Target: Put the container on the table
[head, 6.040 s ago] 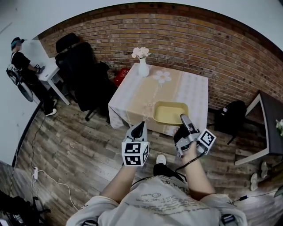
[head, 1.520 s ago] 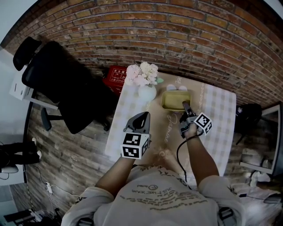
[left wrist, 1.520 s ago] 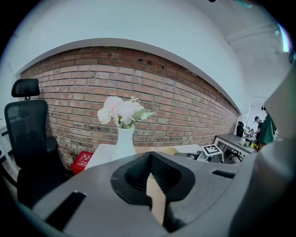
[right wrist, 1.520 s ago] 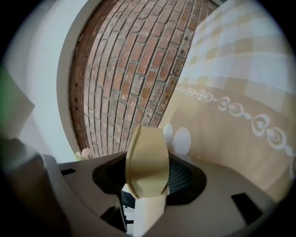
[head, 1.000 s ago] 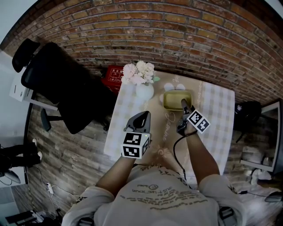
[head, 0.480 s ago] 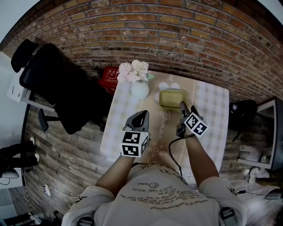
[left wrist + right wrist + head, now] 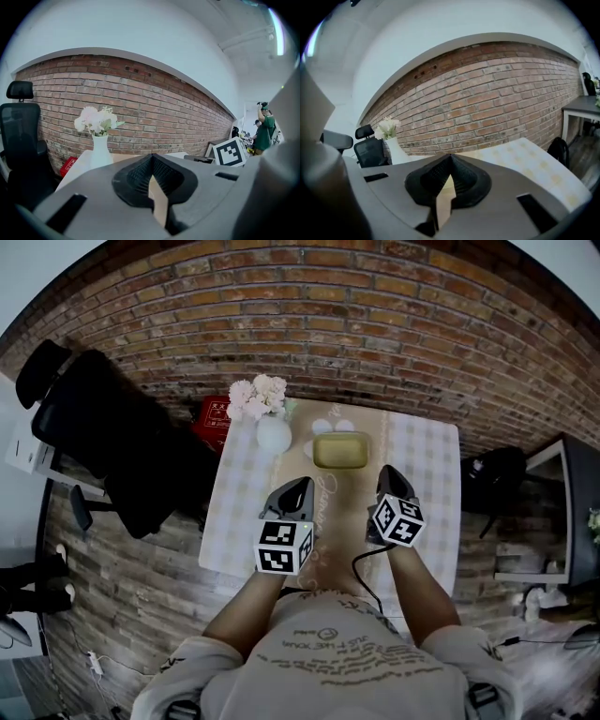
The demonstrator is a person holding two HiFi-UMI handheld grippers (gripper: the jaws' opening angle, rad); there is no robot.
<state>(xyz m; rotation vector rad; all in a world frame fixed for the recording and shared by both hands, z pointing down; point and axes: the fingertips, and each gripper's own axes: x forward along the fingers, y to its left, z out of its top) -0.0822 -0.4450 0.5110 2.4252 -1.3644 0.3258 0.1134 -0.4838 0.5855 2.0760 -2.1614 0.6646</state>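
The yellow container (image 7: 340, 450) rests on the table (image 7: 427, 474), at the far middle, next to a flower print on the cloth. My right gripper (image 7: 387, 472) hangs above the table, short of the container and apart from it. Its jaws have just been closing and now stand shut with nothing between them, as the right gripper view (image 7: 450, 157) shows. My left gripper (image 7: 300, 486) hovers over the table's near left part. In the left gripper view (image 7: 151, 157) its pads meet, empty.
A white vase of pale flowers (image 7: 272, 432) stands at the table's far left corner, left of the container. Around the table are a black office chair (image 7: 103, 437), a red box (image 7: 214, 413), the brick wall behind, a black bag (image 7: 492, 474) and a dark table (image 7: 572, 512).
The right gripper let go of the container's near rim, drew back toward me, rose and rolled, then shut empty. The container stays on the table. The left gripper shifted a little.
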